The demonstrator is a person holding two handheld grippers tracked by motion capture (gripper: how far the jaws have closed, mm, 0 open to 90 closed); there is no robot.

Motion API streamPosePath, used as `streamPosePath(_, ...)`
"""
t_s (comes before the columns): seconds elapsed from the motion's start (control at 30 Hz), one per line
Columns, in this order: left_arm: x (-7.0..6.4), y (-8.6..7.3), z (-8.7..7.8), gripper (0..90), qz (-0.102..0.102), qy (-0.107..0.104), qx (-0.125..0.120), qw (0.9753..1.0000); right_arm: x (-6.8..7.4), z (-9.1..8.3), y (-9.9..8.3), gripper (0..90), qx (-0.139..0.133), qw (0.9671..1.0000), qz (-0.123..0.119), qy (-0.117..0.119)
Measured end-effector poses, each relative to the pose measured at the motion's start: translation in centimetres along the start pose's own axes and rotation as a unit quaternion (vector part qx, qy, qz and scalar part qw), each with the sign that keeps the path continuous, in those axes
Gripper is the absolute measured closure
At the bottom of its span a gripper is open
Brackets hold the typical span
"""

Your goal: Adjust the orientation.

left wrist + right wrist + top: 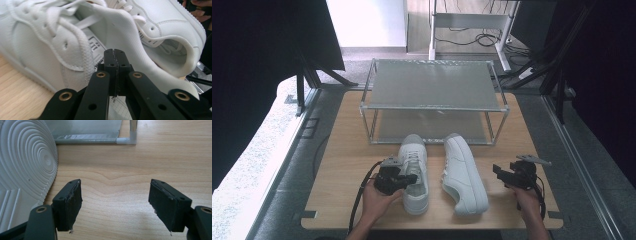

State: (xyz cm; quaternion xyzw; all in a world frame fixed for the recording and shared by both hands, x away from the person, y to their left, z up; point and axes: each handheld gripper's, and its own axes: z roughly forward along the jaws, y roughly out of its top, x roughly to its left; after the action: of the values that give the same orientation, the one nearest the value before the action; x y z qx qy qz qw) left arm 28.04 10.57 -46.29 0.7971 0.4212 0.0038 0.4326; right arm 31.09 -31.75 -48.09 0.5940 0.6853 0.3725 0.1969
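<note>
Two white sneakers lie on the wooden table. The left shoe stands upright, toe toward the rack. The right shoe lies on its side, its ringed sole facing my right gripper. My left gripper reaches over the left shoe's opening. Its jaws press together at the shoe's collar, with nothing visible between them. My right gripper hovers right of the tipped shoe, open wide above bare wood.
A two-tier metal shoe rack stands at the table's far side, both shelves bare; its corner post is just ahead of the right gripper. Bare wood lies right of the shoes. Black frames and cables flank the table.
</note>
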Motion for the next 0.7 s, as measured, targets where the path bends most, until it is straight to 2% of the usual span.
streamPosePath(0.07,0.4,-0.2,-0.4,90.0,-0.005,0.001,-0.003,1.0000,-0.1,0.0,0.0,27.4,-0.002,1.0000,0.001,-0.001)
streamPosePath(0.17,1.6,-0.6,-1.3,90.0,-0.025,-0.007,-0.008,0.9996,-0.1,-0.1,0.1,28.2,-0.003,1.0000,0.003,0.000)
streamPosePath(0.3,2.5,-0.8,-2.0,90.0,-0.034,-0.012,-0.011,0.9993,-0.1,-0.2,0.1,28.5,-0.003,1.0000,0.002,0.003)
streamPosePath(0.53,2.4,-0.8,-2.2,89.3,-0.030,-0.012,-0.012,0.9994,-0.1,-0.2,0.1,28.4,-0.002,1.0000,0.002,0.004)
streamPosePath(0.6,2.3,-0.7,-2.4,84.4,-0.029,-0.018,-0.016,0.9993,-0.1,-0.3,0.2,28.5,-0.003,1.0000,0.000,0.006)
streamPosePath(0.63,2.2,-0.7,-2.6,84.4,-0.027,-0.028,-0.020,0.9990,-0.1,-0.3,0.2,28.4,-0.004,1.0000,0.000,0.006)
streamPosePath(0.7,1.9,-0.5,-3.4,72.0,-0.029,-0.058,-0.055,0.9964,0.0,-0.5,0.3,28.5,-0.012,0.9999,0.002,-0.003)
